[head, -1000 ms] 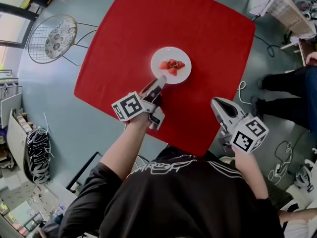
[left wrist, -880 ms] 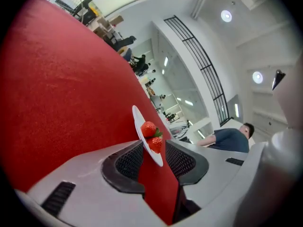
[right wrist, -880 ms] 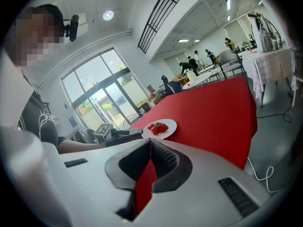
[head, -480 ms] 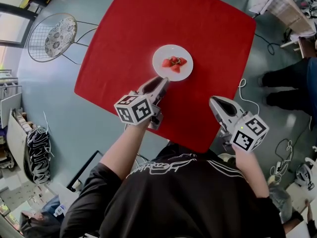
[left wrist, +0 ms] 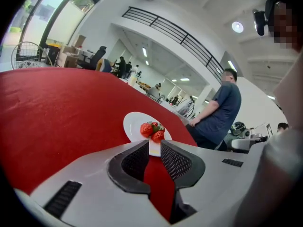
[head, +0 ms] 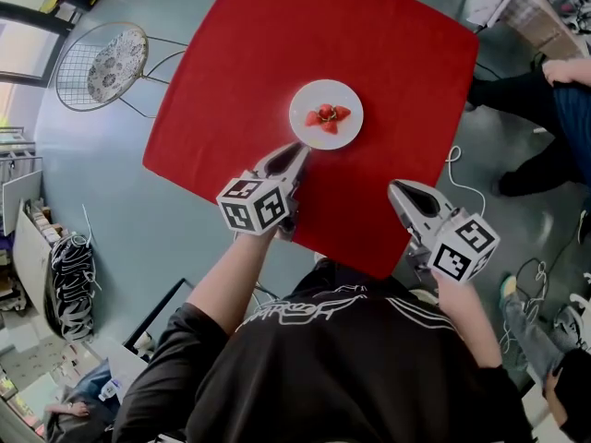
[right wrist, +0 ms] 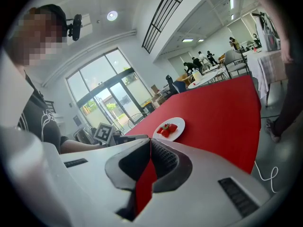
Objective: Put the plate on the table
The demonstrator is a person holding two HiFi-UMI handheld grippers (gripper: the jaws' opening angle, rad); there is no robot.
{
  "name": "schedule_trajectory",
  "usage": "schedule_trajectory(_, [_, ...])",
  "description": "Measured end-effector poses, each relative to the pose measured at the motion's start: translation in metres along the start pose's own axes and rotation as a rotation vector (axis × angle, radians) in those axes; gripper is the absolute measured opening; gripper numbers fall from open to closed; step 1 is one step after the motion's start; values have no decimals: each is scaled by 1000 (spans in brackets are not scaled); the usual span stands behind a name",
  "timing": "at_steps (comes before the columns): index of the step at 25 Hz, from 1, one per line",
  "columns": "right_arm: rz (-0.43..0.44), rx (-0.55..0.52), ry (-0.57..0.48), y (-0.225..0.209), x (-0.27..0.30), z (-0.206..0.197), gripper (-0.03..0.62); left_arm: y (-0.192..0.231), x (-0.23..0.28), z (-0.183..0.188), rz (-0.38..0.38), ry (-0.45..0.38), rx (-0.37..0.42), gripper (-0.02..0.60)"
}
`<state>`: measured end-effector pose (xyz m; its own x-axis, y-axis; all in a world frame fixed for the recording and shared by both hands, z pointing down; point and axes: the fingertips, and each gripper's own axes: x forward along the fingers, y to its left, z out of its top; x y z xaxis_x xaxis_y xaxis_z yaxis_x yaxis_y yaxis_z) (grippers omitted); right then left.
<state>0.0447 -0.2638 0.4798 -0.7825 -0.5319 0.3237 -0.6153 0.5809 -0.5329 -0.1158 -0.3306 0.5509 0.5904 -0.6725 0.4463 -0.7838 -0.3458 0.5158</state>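
Observation:
A white plate (head: 326, 113) with strawberries (head: 327, 114) lies flat near the middle of the red table (head: 231, 81). My left gripper (head: 301, 149) points at the plate's near rim from just short of it. In the left gripper view the plate (left wrist: 135, 125) lies beyond the gripper (left wrist: 155, 147), whose jaws are closing with a narrow gap and only red cloth between them. My right gripper (head: 399, 190) hovers over the table's near right edge. Its jaws (right wrist: 150, 142) are shut and empty, and the plate (right wrist: 176, 130) shows well ahead of it.
A wire chair with a patterned cushion (head: 102, 67) stands on the floor left of the table. A person's legs (head: 545, 90) are at the right, with white cable (head: 452, 169) on the floor by the table's right edge.
The left gripper's jaws have narrowed and its marker cube has turned and drawn back slightly toward me. The plate stays on the table. The person at the right has shifted.

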Motion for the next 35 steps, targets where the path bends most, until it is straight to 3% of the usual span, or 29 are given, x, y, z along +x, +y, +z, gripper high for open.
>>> schedule_trajectory(6, [4, -16, -2, 10, -3, -1, 8, -3, -22, -7, -8, 0, -26, 26])
schedule_trajectory(12, [0, -53, -19, 26, -9, 6, 8, -47, -59, 8, -122, -37, 4, 6])
schedule_trajectory(21, [46, -119, -74, 86, -18, 16, 8, -131, -135, 33, -341, -100, 224, 6])
schedule_trajectory(29, [76, -150, -132, 159, -42, 6, 8, -171, -206, 14, -397, -96, 375, 6])
schedule_trajectory(35, [93, -173, -171, 200, -65, -2, 8, -193, -247, 13, -433, -153, 319, 6])
